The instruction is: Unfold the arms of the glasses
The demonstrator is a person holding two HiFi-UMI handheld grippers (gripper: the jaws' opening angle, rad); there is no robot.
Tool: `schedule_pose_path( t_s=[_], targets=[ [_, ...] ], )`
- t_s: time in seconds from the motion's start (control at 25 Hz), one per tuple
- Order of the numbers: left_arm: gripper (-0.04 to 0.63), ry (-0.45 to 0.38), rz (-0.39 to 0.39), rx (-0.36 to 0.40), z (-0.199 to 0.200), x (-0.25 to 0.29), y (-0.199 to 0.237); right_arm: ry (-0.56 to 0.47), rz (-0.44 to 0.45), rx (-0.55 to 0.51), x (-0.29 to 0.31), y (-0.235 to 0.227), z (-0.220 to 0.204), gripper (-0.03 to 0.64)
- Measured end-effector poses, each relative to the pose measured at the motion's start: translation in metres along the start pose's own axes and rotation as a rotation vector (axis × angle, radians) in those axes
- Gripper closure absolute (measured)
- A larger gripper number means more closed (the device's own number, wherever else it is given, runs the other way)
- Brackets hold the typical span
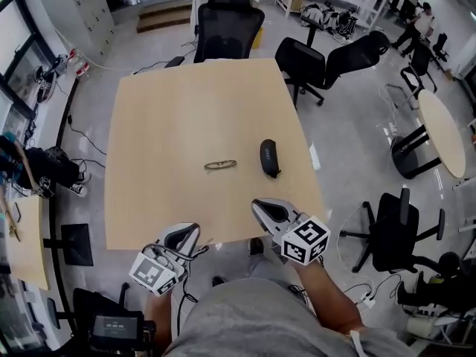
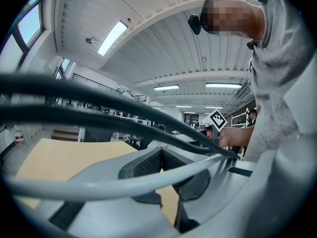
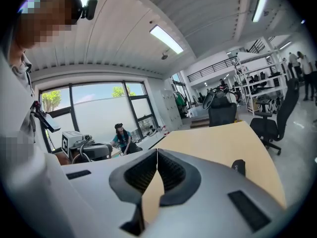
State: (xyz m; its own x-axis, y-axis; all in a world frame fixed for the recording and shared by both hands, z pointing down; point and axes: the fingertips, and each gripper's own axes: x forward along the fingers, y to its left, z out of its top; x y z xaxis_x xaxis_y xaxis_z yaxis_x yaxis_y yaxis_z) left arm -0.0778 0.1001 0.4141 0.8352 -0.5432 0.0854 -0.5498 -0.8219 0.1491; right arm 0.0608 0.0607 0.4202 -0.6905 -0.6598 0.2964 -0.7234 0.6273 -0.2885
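Note:
A pair of folded glasses [image 1: 221,164] with a thin frame lies flat near the middle of the wooden table [image 1: 171,110]. To its right lies a black glasses case [image 1: 268,157], whose end also shows in the right gripper view as the case [image 3: 239,166]. My left gripper [image 1: 190,231] hovers at the table's near edge, shut and holding nothing. My right gripper [image 1: 262,208] is over the near edge too, shut and holding nothing. In their own views the left gripper [image 2: 161,151] and right gripper [image 3: 157,152] have tips touching. Both are well short of the glasses.
Black office chairs [image 1: 227,21] stand at the table's far side and right [image 1: 331,62]. A round table [image 1: 444,132] is at the far right. A person sits by the windows [image 3: 121,137]. Cables [image 2: 99,103] cross the left gripper view.

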Motion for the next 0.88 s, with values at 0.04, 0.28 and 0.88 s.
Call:
schedule_pose_path(
  t_s=[0.04,0.28,0.88],
  targets=[
    [0.589,0.002,0.001,-0.004,-0.002,0.0,0.004,0.011,0.007,0.009,0.007,0.0,-0.003,0.607],
    [0.589,-0.004,0.042,-0.024,0.0,0.013,0.035,0.039,0.058,0.021,0.046,-0.013,0.002,0.607],
    [0.589,0.016,0.116,-0.022,0.012,0.096,0.114,0.079,0.084,-0.005,0.108,-0.132,0.036,0.607]
  ],
)
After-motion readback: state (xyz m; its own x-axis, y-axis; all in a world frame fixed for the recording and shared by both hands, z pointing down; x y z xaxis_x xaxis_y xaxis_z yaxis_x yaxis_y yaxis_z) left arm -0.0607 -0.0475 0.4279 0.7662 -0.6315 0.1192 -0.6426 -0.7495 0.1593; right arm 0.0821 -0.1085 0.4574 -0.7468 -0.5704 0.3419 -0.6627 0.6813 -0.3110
